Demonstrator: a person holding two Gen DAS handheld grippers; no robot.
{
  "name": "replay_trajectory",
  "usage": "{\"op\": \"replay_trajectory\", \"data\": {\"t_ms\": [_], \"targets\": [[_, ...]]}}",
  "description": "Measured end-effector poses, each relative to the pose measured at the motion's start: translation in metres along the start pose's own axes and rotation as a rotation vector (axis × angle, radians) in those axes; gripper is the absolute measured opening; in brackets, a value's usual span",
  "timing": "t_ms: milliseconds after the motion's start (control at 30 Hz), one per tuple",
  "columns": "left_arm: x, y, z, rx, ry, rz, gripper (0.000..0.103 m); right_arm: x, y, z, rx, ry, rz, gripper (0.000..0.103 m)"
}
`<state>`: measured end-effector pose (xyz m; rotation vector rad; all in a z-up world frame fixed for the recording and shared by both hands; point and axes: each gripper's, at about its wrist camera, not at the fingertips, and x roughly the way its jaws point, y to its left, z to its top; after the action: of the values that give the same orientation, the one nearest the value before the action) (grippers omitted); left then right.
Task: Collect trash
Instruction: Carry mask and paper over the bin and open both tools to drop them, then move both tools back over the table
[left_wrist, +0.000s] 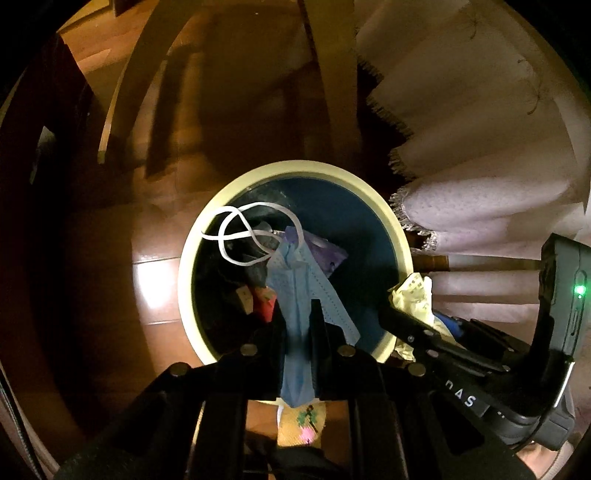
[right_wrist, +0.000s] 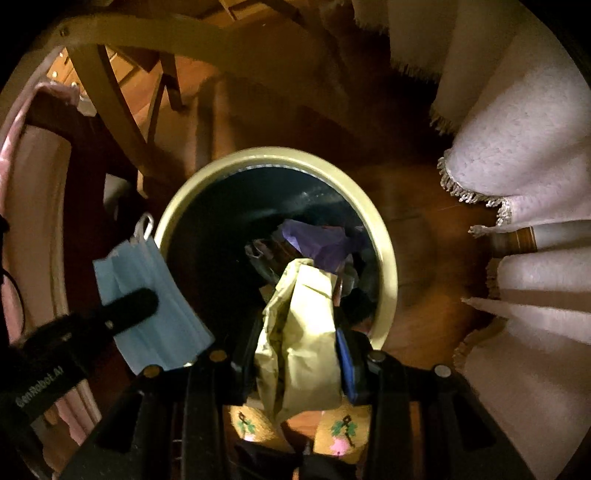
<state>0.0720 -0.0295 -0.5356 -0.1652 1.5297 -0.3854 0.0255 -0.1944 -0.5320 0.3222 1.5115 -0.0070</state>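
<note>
A bin (left_wrist: 295, 170) is being stood on the floor (left_wrist: 155, 280), with a fringed cloth (left_wrist: 480, 206) hanging to its right. A mask (left_wrist: 299, 295) and a crumpled paper (right_wrist: 295, 332) are being held above its opening, mask to the left, other rubbish (right_wrist: 325, 243) lying inside.

Blue mask (left_wrist: 295, 295), yellow paper (right_wrist: 299, 332), cream-rimmed bin (left_wrist: 207, 236).

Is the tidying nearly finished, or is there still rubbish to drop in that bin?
Some rubbish already lies in the bin, like a purple wrapper. In hand: the left gripper pinches a blue face mask, the right gripper crumpled yellow paper, both above the opening. Left: releasing both. Other litter isn't visible here.
</note>
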Motion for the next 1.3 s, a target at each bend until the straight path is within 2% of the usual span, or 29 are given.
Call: {"op": "replay_trajectory", "data": {"t_ms": [67,167,200,233,300,533,633,767,900,1100,1300], "targets": [[-0.001,-0.001,-0.001,0.009,-0.003,0.013,0.018,0.001,0.001,0.002,-0.028,0.007,0.003,0.038],[-0.005,0.000,-0.002,-0.004,0.001,0.013,0.048,0.002,0.005,0.004,-0.067,0.006,-0.009,0.040],[-0.008,0.000,-0.002,-0.014,0.001,0.017,0.067,0.002,0.006,0.004,-0.075,0.005,-0.008,0.045],[-0.012,0.001,-0.003,-0.024,-0.004,0.021,0.078,0.000,0.008,0.004,-0.086,0.004,-0.011,0.056],[-0.019,0.002,-0.003,-0.034,-0.017,0.025,0.079,-0.005,0.011,0.003,-0.095,-0.007,-0.009,0.066],[-0.070,0.006,-0.015,-0.072,-0.059,0.072,0.079,-0.045,0.010,-0.002,-0.030,-0.035,-0.012,0.066],[-0.112,0.003,-0.025,-0.096,-0.103,0.112,0.079,-0.077,0.010,-0.007,0.001,-0.061,-0.013,0.066],[-0.163,-0.007,-0.037,-0.086,-0.121,0.171,0.080,-0.125,0.019,-0.015,0.004,-0.083,-0.002,0.066],[-0.228,-0.023,-0.046,-0.073,-0.148,0.178,0.079,-0.178,0.034,-0.023,-0.009,-0.099,0.030,0.066],[-0.317,-0.040,-0.045,-0.117,-0.180,0.214,0.079,-0.264,0.060,-0.036,-0.063,-0.137,0.069,0.066],[-0.417,-0.065,-0.041,-0.129,-0.280,0.255,0.079,-0.351,0.080,-0.039,-0.151,-0.217,0.081,0.066]]}}
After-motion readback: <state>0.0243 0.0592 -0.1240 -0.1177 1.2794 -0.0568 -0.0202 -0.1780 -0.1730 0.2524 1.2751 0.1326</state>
